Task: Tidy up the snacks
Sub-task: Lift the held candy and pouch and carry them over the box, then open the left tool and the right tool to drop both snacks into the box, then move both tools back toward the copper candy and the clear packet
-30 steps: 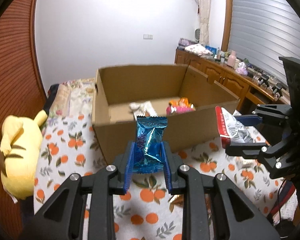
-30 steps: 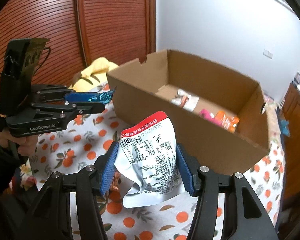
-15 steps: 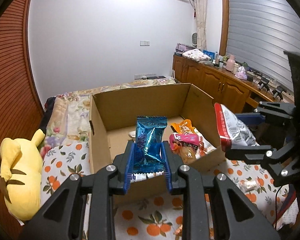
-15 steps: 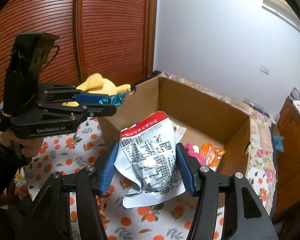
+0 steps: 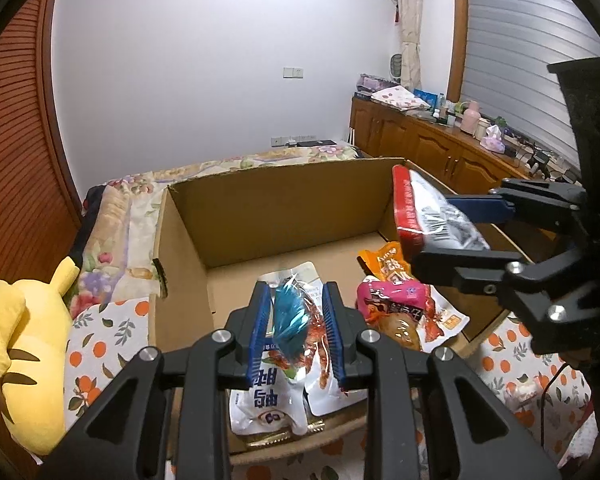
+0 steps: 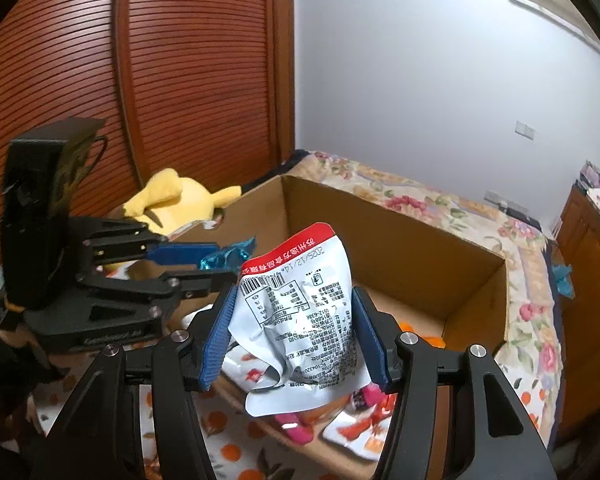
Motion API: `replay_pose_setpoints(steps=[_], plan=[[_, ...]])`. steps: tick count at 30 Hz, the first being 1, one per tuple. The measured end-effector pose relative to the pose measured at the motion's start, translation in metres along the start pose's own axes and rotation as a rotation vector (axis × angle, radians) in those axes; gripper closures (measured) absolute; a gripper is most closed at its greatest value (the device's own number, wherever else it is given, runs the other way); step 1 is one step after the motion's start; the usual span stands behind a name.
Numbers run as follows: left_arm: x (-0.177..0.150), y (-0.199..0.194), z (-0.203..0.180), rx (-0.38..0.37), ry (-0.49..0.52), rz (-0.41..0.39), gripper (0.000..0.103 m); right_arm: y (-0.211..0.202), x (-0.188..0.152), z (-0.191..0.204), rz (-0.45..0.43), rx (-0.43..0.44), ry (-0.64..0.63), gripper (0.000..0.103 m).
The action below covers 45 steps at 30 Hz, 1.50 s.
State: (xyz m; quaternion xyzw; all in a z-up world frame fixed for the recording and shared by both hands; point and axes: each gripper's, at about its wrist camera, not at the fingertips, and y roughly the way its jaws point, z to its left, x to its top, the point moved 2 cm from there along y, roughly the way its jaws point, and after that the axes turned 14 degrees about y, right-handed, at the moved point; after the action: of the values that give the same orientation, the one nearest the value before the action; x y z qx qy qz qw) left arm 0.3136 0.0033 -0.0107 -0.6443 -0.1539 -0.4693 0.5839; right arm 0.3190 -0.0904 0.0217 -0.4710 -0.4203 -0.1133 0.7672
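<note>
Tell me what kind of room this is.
Most likely a bedroom in a home: a bed with a floral quilt, a yellow plush toy beside it, and wooden cabinets cluttered with household items under a shuttered window.

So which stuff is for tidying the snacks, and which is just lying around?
For the job: cardboard box, blue candy packet in the left gripper, white-and-red pouch in the right gripper, pink snack pack in the box.

Just lying around: yellow plush toy, pink bottle on the wooden cabinet.

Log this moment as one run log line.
left claw: blue packet | right claw: white pouch | both over cardboard box
</note>
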Motion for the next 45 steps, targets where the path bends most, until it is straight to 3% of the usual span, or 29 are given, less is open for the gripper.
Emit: replay_pose_setpoints(steps=[8, 16, 29, 31, 38, 41, 45], plan=[[-0.003, 0.004, 0.010, 0.003, -0.030, -0.008, 0.075, 0.030, -0.006, -0.011, 0.048, -0.020, 0.024, 0.044], [-0.005, 0.003, 0.020, 0.028, -0.051, -0.012, 0.065, 0.049, -0.009, -0.008, 0.083, -0.051, 0.029, 0.043], [-0.005, -0.009, 0.023, 0.052, -0.058, -0.019, 0.061, 0.051, -0.007, -0.006, 0.103, -0.062, 0.046, 0.036], [-0.005, -0.014, 0.021, 0.058, -0.055, -0.018, 0.056, 0.050, -0.006, -0.005, 0.100, -0.063, 0.049, 0.036], [-0.007, -0.038, 0.010, 0.065, -0.035, -0.031, 0.047, 0.013, -0.005, -0.001, 0.044, -0.045, 0.048, 0.036], [-0.010, -0.052, 0.000, 0.064, -0.027, -0.046, 0.034, -0.008, -0.009, 0.001, 0.020, -0.044, 0.053, 0.036], [-0.017, -0.067, -0.017, 0.053, -0.013, -0.054, 0.033, -0.040, -0.021, 0.001, -0.006, -0.050, 0.055, 0.036]])
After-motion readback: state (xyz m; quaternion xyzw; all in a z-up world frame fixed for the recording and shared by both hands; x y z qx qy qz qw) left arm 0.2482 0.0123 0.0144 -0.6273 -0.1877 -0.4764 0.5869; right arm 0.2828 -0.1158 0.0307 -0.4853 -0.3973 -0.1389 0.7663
